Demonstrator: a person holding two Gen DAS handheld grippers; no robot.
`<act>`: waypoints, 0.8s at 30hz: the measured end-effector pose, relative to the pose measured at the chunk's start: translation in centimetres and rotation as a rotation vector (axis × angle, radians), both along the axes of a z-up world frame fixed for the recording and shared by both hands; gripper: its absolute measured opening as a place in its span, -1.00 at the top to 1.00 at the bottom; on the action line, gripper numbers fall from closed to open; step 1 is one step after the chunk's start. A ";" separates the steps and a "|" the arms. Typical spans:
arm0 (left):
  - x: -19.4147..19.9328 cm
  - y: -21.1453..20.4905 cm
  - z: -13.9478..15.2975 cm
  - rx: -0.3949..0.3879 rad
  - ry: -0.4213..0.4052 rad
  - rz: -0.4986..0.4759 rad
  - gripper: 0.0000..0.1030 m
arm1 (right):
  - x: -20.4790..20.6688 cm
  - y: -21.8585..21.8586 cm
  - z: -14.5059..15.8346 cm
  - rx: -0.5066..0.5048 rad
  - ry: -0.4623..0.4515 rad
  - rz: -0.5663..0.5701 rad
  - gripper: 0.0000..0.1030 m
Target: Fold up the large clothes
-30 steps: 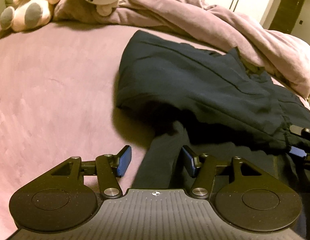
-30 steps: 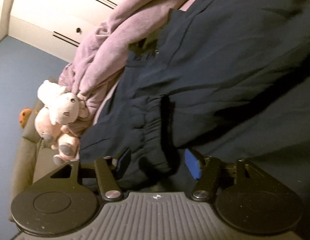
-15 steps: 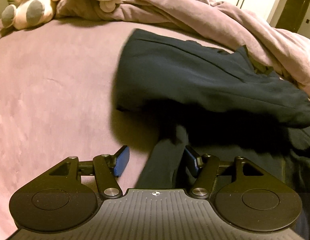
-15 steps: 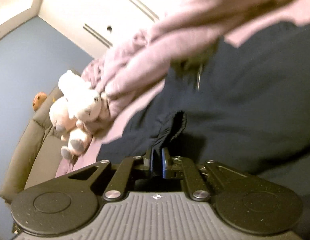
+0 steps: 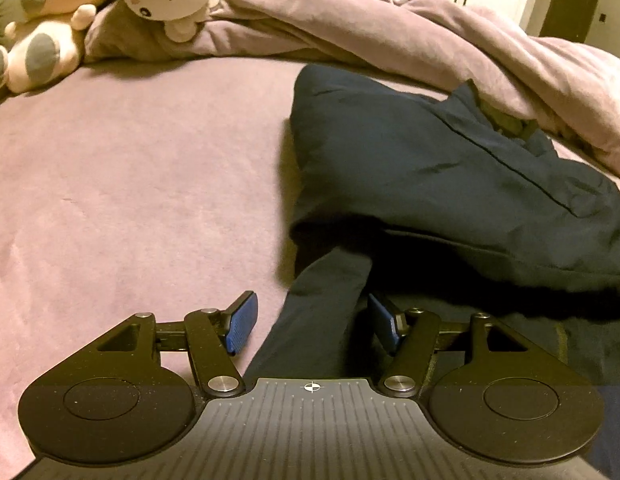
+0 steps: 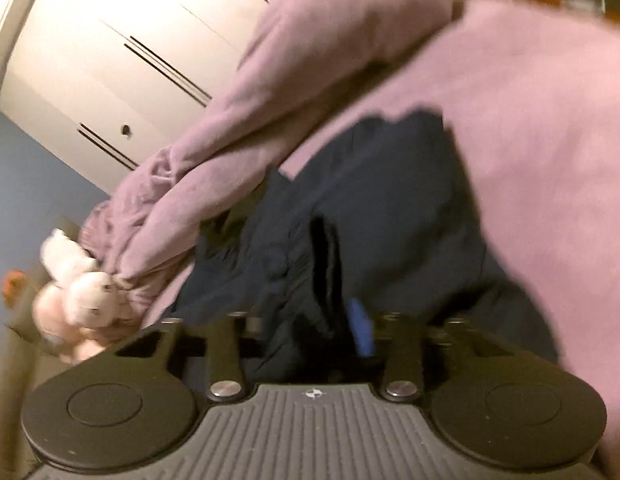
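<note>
Navy trousers (image 5: pixel 449 168) lie folded over on the bed (image 5: pixel 130 180) after the right claw (image 6: pixel 306 332) pinched and let go, jaws opening over cloth, while the left claw (image 5: pixel 310 322) gapes astride a leg.

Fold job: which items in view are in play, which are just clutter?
In play:
- dark navy garment
- left gripper, its jaws apart, a strip of the garment between them
- right gripper, its jaws opening, garment fabric between them

Clutter:
- pink blanket
- two plush toys
- wardrobe
</note>
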State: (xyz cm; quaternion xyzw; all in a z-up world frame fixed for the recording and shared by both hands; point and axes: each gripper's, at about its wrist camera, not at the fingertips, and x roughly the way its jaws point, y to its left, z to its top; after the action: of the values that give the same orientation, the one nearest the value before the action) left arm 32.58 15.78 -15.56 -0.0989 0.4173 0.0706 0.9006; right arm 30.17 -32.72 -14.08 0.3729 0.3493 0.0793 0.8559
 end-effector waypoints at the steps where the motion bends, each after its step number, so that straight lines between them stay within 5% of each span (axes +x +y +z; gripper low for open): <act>1: 0.2 -0.1 0.0 0.004 0.004 -0.002 -0.29 | 0.2 0.4 -0.5 0.015 0.004 0.012 -0.20; 5: 0.7 -0.6 -0.1 0.037 0.022 -0.003 -0.29 | 1.8 2.7 -2.2 0.031 0.021 0.028 -0.20; 6: 0.8 -0.6 -0.1 0.042 0.022 -0.002 -0.29 | 1.9 3.0 -2.3 0.035 0.022 0.036 -0.03; 7: 0.8 -0.6 0.0 0.046 0.021 0.001 -0.29 | 2.0 3.2 -2.0 0.015 0.023 0.041 0.38; 10: 1.3 -0.5 0.2 0.059 0.015 0.013 -0.29 | 1.6 5.3 0.3 -0.150 -0.043 0.036 0.66; 15: 2.1 -0.6 0.1 0.051 0.037 0.014 -0.36 | 0.4 5.9 4.6 -0.464 -0.204 -0.065 0.68; 18: 2.1 -1.1 -0.1 0.063 0.043 -0.009 -0.37 | 1.4 4.0 3.8 -0.526 -0.167 -0.098 0.62; 21: 1.1 -0.9 0.4 0.063 0.052 -0.016 -0.34 | 1.8 2.5 2.4 -0.513 -0.065 -0.122 0.32; 24: -0.4 -0.5 1.8 0.038 0.050 -0.026 -0.34 | -0.1 2.0 3.0 -0.517 -0.111 -0.208 0.20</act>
State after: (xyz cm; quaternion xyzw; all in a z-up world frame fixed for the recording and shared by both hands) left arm 32.19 15.27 -13.78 -0.0747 0.4394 0.0694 0.8925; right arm 30.11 -30.71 -11.09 0.1711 0.2703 -0.0806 0.9440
